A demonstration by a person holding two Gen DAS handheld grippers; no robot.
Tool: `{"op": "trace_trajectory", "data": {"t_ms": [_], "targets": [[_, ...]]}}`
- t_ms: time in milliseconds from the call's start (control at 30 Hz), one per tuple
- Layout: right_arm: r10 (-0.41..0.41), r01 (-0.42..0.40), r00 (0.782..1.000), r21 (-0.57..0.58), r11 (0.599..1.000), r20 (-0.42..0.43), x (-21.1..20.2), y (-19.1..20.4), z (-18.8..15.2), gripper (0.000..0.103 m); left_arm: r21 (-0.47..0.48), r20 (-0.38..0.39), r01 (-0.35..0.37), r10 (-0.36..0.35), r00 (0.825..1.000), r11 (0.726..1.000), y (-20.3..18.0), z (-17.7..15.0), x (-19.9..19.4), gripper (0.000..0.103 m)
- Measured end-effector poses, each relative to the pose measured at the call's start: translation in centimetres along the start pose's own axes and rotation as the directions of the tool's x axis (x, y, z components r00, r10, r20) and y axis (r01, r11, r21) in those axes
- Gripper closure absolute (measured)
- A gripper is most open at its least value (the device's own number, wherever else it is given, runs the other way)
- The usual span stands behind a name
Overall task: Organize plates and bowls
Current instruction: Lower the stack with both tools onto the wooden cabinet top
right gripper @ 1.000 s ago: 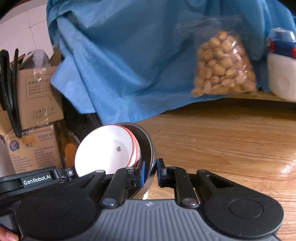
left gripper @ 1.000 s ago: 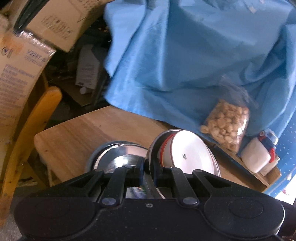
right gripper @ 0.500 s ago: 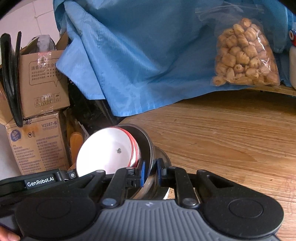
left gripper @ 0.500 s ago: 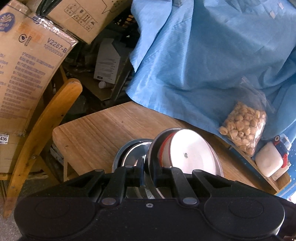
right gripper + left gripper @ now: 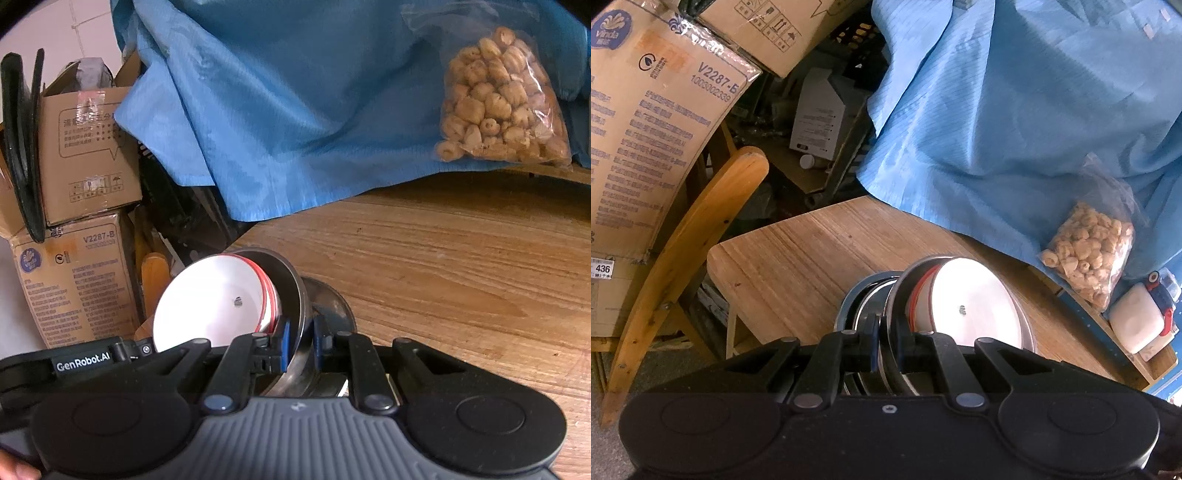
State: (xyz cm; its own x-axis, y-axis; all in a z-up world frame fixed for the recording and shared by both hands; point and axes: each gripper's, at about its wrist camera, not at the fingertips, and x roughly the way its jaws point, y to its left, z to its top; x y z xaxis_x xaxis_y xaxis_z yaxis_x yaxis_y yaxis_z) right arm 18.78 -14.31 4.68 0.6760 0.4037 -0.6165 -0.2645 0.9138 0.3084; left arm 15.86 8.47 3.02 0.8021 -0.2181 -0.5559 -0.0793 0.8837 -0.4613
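The metal bowl (image 5: 1025, 326) with the white, red-rimmed dish (image 5: 967, 306) nested inside it is sitting tilted at lower centre of your left wrist view, and your left gripper (image 5: 885, 339) is clamping its near rim. In the right wrist view your right gripper (image 5: 297, 341) is pinching the same bowl's (image 5: 291, 280) rim, the white dish (image 5: 214, 299) facing lower left. Under the tilted bowl, a second metal dish (image 5: 864, 295) is lying on the wooden table (image 5: 798, 254). A blue cloth (image 5: 1015, 110) is draping over the table's far edge across the upper right. A clear bag of snacks (image 5: 1089, 254) is leaning at the right, with a white container (image 5: 1137, 326) just beside it. A wooden chair back (image 5: 687, 254) and cardboard boxes (image 5: 646, 122) are crowding the left side, off the table.
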Motion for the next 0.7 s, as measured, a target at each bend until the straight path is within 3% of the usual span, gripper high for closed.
{"op": "trace_trajectory", "data": {"t_ms": [700], "targets": [[-0.003,0.003,1.000,0.010,1.000,-0.006,1.2,1.1,0.3,0.088,-0.037,0.008,0.011,-0.010,1.000,0.999,1.1,0.6,0.4,0.096]]}}
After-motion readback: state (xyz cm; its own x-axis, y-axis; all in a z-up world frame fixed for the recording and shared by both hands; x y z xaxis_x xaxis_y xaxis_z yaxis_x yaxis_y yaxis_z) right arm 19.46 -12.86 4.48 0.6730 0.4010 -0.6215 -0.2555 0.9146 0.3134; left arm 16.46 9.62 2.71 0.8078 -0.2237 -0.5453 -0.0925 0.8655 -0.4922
